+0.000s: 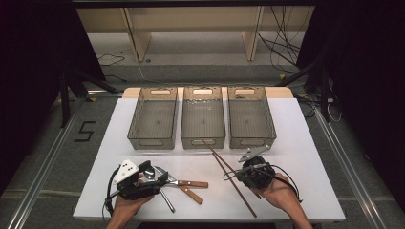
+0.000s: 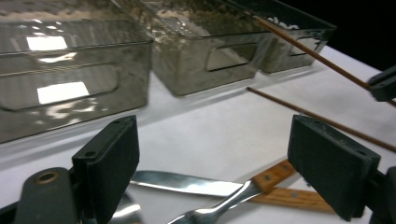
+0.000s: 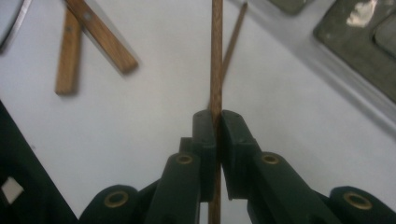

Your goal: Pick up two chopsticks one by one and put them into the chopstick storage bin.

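Note:
My right gripper point(image 3: 217, 119) is shut on a thin wooden chopstick point(image 3: 216, 56), which runs lengthwise between its pads. A second chopstick point(image 3: 235, 39) lies on the white table beside it. In the high view both chopsticks point(image 1: 248, 206) slant across the table by the right gripper point(image 1: 241, 175). The held one point(image 2: 308, 51) rises at a tilt toward the bins. My left gripper point(image 2: 219, 168) is open and hovers over a knife point(image 2: 187, 183) and a fork point(image 2: 219, 207) with wooden handles point(image 1: 193, 183). Nothing is between its jaws.
Three clear grey bins point(image 1: 154, 138) point(image 1: 203, 139) point(image 1: 251, 139) stand side by side at the back of the white table point(image 1: 296, 143). A metal utensil point(image 1: 166, 199) lies beside the cutlery near the left gripper point(image 1: 160, 180).

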